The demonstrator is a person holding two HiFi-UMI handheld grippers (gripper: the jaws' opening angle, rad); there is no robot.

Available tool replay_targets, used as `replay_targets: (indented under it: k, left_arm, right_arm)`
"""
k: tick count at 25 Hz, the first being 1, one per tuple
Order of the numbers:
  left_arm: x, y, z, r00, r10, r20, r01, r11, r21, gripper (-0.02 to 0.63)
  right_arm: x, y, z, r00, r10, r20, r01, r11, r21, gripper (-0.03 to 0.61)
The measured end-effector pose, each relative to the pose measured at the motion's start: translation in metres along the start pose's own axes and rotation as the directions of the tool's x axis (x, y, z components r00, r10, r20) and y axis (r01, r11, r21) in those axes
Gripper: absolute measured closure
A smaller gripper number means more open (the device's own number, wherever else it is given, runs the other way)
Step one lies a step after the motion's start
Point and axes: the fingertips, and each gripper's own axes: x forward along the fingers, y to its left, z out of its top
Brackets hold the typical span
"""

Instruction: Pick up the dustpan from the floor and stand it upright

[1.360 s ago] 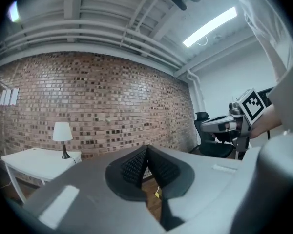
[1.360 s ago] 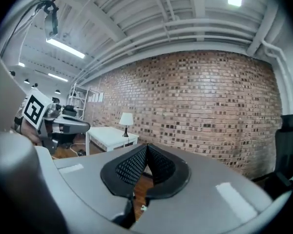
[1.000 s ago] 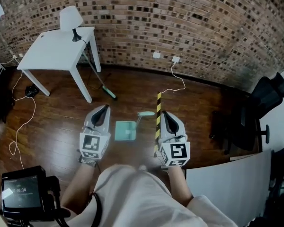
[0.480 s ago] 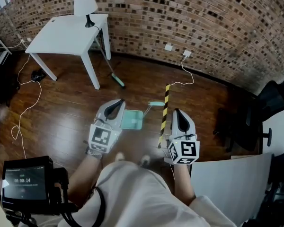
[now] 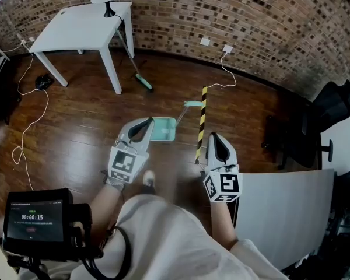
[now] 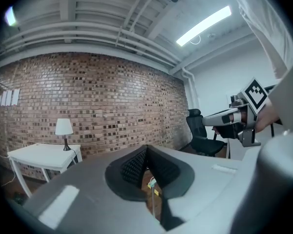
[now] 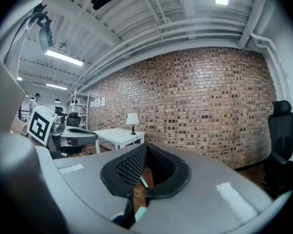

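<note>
Teal dustpan [image 5: 163, 130] nearer left gripper [image 5: 144, 122]

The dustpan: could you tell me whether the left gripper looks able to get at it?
Probably yes: the left gripper hangs right beside the dustpan, nothing lies between them, though its shut jaws must open first.

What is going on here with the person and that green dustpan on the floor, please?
A person holds a two-jaw tool in each hand above a wooden floor. The teal dustpan lies flat on the floor ahead of them, next to a yellow-and-black striped strip. In the head view the left tool overlaps the pan's left edge, and the right tool is off to the right of the strip. Both tools have their jaws together and hold nothing, so the dustpan is not yet picked up.
</note>
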Motion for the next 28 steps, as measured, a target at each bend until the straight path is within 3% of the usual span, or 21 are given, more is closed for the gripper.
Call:
replay_targets:
  k: [3, 7, 13, 20, 28]
  left_arm:
    - [-0.029, -0.039, 0.010, 1.000, -0.004, 0.026, 0.004, 1.000, 0.003, 0.612]
    - [-0.077, -0.117, 0.019, 0.997, -0.048, 0.056, 0.045, 0.997, 0.066, 0.612]
    - [-0.164, -0.205, 0.017, 0.997, 0.040, 0.061, -0.047, 0.993, 0.108, 0.612]
    - [-0.244, -0.250, 0.033, 0.998, 0.045, 0.051, -0.048, 0.998, 0.048, 0.612]
    - [-0.285, -0.253, 0.036, 0.998, 0.007, 0.069, -0.011, 0.998, 0.067, 0.612]
  right_arm:
    - [-0.034, 0.011, 0.002, 0.999, 0.029, 0.025, -0.029, 1.000, 0.002, 0.566]
    - [-0.102, 0.025, 0.000, 0.997, 0.046, 0.067, -0.047, 0.999, 0.018, 0.566]
    - [-0.219, 0.032, -0.033, 0.996, 0.094, 0.010, -0.094, 0.996, 0.011, 0.568]
    - [-0.312, 0.038, -0.040, 0.994, 0.105, -0.012, -0.105, 0.994, 0.012, 0.566]
    - [-0.340, 0.057, -0.045, 0.999, 0.037, 0.013, -0.038, 0.998, 0.058, 0.566]
